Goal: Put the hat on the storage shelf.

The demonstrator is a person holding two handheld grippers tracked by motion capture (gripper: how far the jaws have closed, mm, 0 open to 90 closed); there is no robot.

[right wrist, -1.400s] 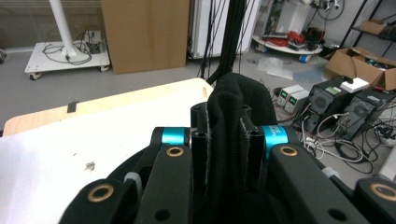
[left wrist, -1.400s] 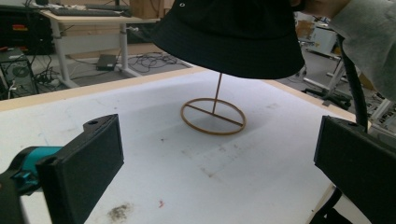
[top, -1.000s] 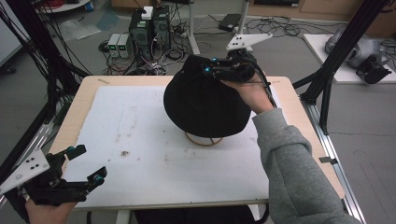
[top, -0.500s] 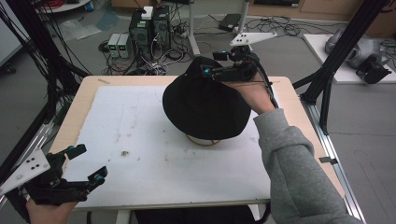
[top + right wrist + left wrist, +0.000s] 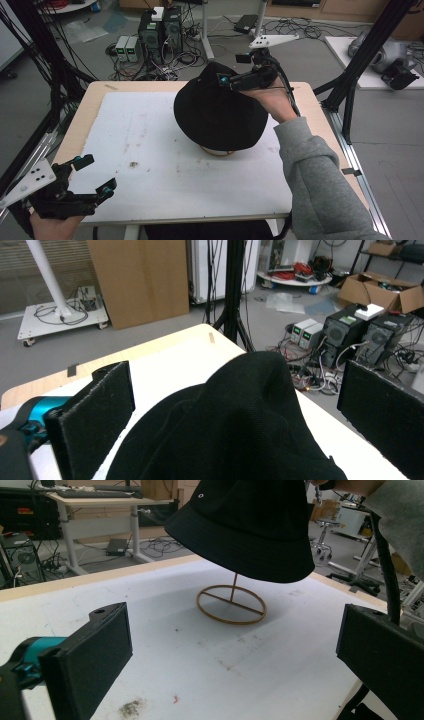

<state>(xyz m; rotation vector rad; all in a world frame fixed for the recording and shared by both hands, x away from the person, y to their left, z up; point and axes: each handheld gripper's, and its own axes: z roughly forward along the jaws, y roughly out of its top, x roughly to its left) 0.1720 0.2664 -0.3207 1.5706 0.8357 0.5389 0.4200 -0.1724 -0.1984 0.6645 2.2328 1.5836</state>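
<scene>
We see that the right gripper (image 5: 235, 80) has just been opening its jaws: a second ago they were pinched on the crown of the black bucket hat (image 5: 217, 117), and now they stand wide apart on both sides of the crown, with the fabric between them but not pressed by the pads. In the right gripper view the hat (image 5: 235, 425) rises in a soft peak in the gap, and neither black pad touches it. For the work in hand this means, in our judgement, that the hat is now released and is carried by the stand alone. The hat sits on a thin wooden stand (image 5: 231, 603) near the middle of the white table top (image 5: 150, 150), a little toward the far right; from the left gripper view we see the ring base of the stand flat on the table and its upright rod going up into the hat (image 5: 245, 525). The hat looks a little tilted, with its brim lower on the near side, but it has kept nearly the same place and shape as in the earlier high views, so we think it is stable there. The left gripper (image 5: 85, 182) waits at the near left corner of the table, well apart from the hat, with its jaws open and nothing between them. We judge the placing as almost finished; what is left is to draw the right gripper away without catching the fabric.
</scene>
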